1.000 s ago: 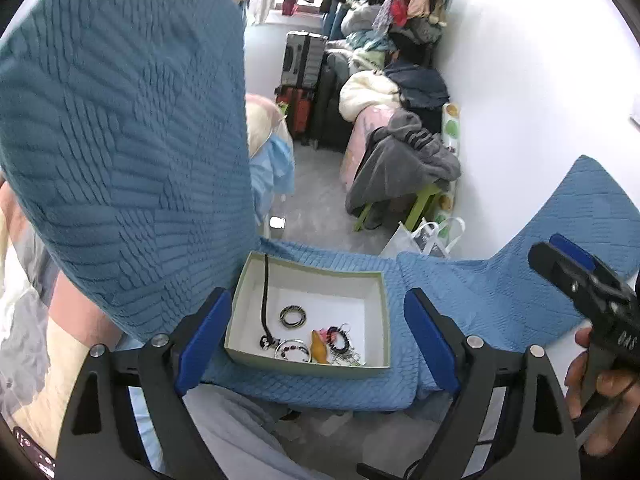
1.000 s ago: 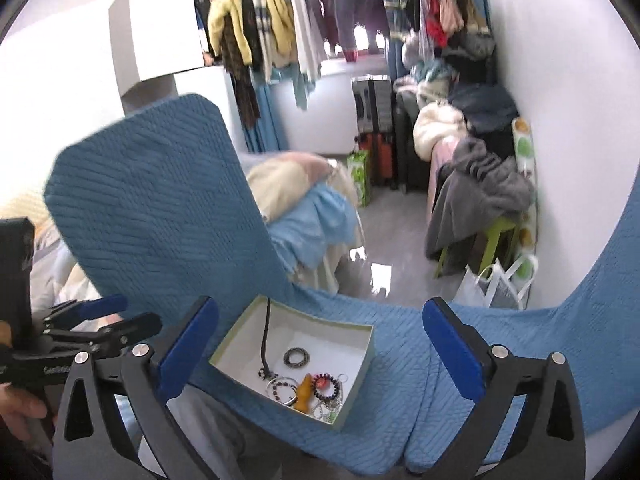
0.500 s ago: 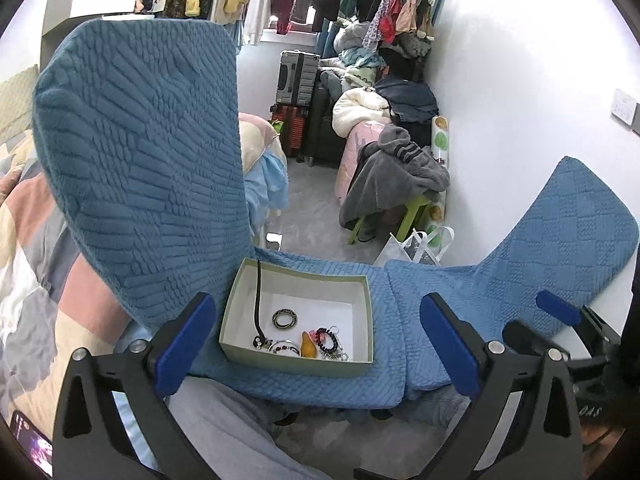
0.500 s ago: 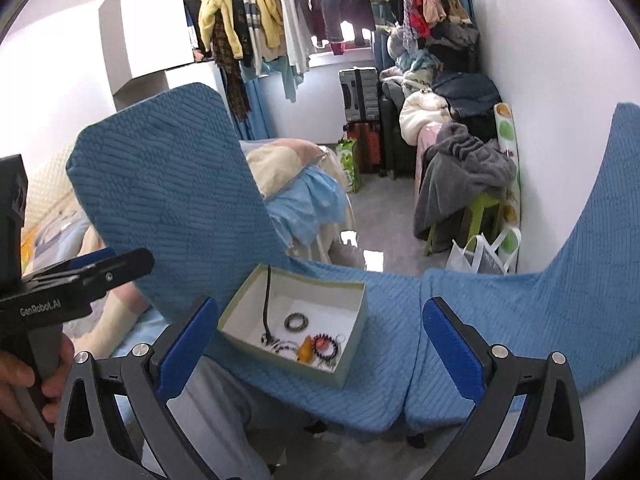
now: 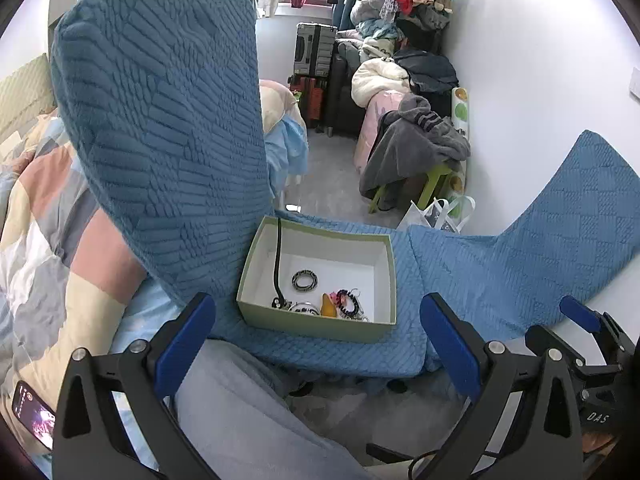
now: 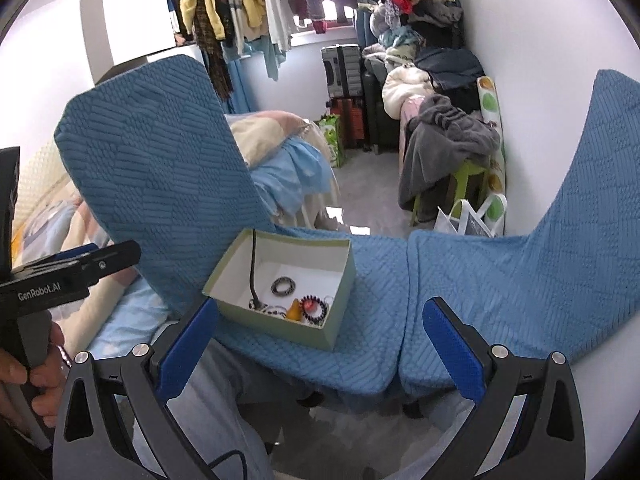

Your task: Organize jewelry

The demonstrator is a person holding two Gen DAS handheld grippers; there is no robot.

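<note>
Jewelry [image 5: 320,300] lies heaped in an open green box [image 5: 308,322].

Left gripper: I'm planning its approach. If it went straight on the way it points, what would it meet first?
Probably the open box of jewelry on the blue chair seat. The left gripper has its jaws open with nothing between them. Depth is unclear.

You're looking at a matt cardboard box [image 5: 316,322] sitting on ribbed, quilted blue cloth chair covers [image 5: 160,120]; your gripper fingers [image 5: 182,346] are showing smooth blue plastic pads.
</note>
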